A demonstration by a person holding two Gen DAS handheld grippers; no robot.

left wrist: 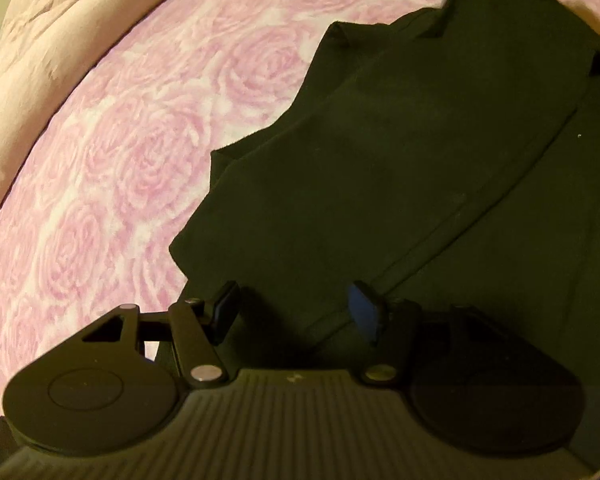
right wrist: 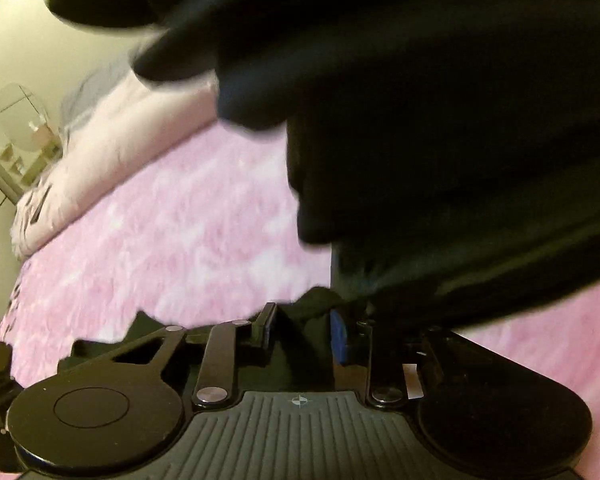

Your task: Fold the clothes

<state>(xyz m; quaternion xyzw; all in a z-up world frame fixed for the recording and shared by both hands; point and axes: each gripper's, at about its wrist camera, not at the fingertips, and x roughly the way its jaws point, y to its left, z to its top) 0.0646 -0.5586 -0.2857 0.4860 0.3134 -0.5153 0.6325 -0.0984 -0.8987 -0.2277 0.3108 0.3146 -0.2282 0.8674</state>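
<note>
Dark garment [left wrist: 400, 168] lay on pink rose bed cover [left wrist: 140, 152], soft, limp, light; best pinched at hem. Left claw [left wrist: 296, 314] open above edge. Right claw [right wrist: 300, 328] gripped bunched cloth, lifted.

Each device is matte black plastic. The left hand-held gripper [left wrist: 294, 312] has a ribbed, grooved central plate at its near edge, flanked by two round discs; the left-side disc bears an engraved circle. Flat linkage bars run from silver rivet heads toward the fingers, with a triangular cut-out in the outer left bar. Its pads [left wrist: 365, 312] are blue on their inner faces, set on black backings. The right hand-held gripper [right wrist: 300, 330] has the same build: ribbed plate, two discs, silver rivets, blue pads [right wrist: 339, 336]. A small crosshair mark sits on its plate, and a white label strip beside the right linkage.
</note>
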